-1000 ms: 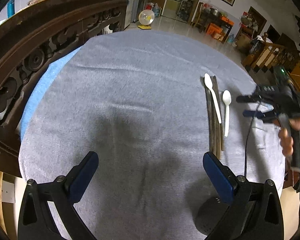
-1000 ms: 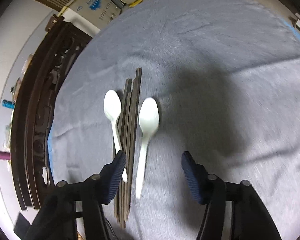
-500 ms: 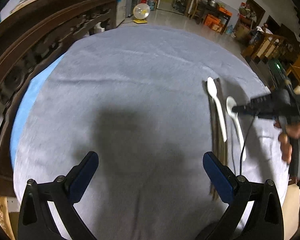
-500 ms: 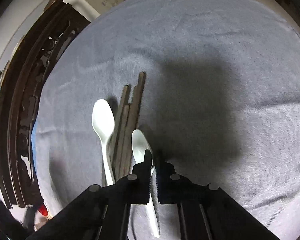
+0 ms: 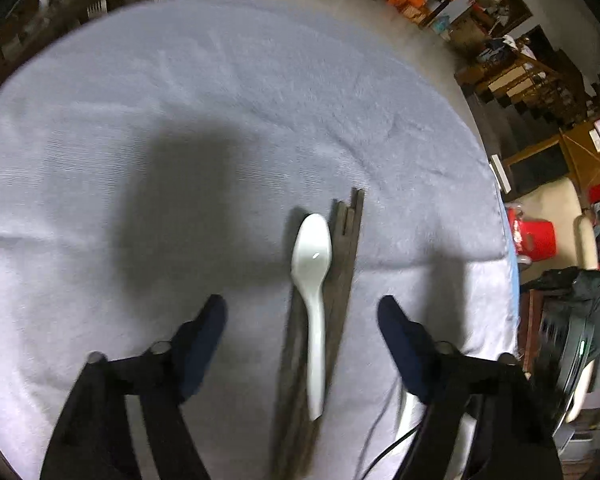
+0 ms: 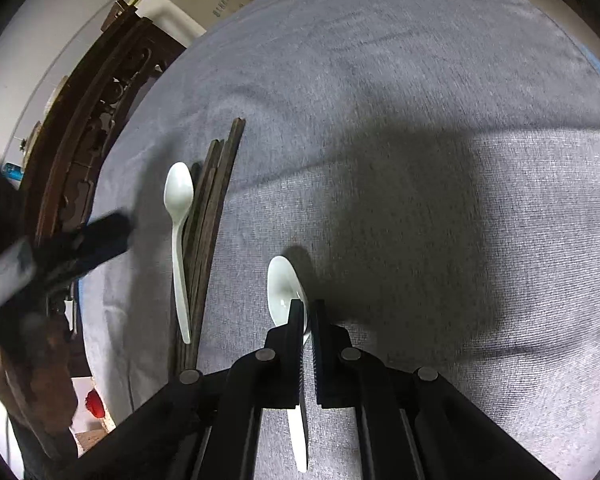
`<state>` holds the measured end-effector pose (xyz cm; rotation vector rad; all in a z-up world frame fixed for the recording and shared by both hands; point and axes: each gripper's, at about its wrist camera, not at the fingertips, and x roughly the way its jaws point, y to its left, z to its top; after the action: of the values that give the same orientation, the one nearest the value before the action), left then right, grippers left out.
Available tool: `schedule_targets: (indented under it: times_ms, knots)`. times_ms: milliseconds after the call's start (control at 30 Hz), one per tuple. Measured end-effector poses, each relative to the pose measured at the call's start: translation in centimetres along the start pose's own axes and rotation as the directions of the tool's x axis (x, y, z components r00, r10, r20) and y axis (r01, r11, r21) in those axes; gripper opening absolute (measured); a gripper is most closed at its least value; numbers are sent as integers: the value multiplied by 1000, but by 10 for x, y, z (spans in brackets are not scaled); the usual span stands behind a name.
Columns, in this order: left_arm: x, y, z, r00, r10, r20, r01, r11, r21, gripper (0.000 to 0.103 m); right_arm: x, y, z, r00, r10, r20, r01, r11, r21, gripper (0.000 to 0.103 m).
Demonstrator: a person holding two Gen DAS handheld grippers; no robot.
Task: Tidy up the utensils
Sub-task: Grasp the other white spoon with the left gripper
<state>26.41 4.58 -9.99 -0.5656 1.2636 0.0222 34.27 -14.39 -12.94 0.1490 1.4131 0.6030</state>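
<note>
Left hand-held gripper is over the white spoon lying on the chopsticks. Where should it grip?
Grip the spoon at mid-handle, from above, fingers either side. The handle is narrow and lies flat along the chopsticks. The left hand-held gripper already straddles it, jaws closing, not yet touching.

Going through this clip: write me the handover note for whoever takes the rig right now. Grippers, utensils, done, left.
Right gripper: shut on the second white spoon, clear of the bundle.
Left gripper: jaws closing, not yet gripping, astride the first white spoon and dark chopsticks.
First spoon lies on the chopsticks, on the grey cloth.
Done: one spoon grasped.
Left: place it, take the other, tidy the chopsticks.
</note>
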Motion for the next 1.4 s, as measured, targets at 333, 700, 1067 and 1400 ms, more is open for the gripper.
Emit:
schedule_targets:
  times_ms: [333,700,1067,1400]
  knots:
    - [32,-1,10,999,-9,-43,7,1000,-30,6,-18,-22,-2,1000,29,-9,-29,1000,-1,5]
    - [-19,38,-31,999,-25,29,26,999,-35,3,-31,-12,-18,997,83,-1,-83,996,17,5]
    - [-81,80,-91,992,-46,115,55,996,-71,3,-78,8,-49,991,103,82,-104,995,10,4]
    - [-130,70,-126,965,-116,234,128,991,-36,3,-121,26,-87,977,105,186,-104,994,-15,4]
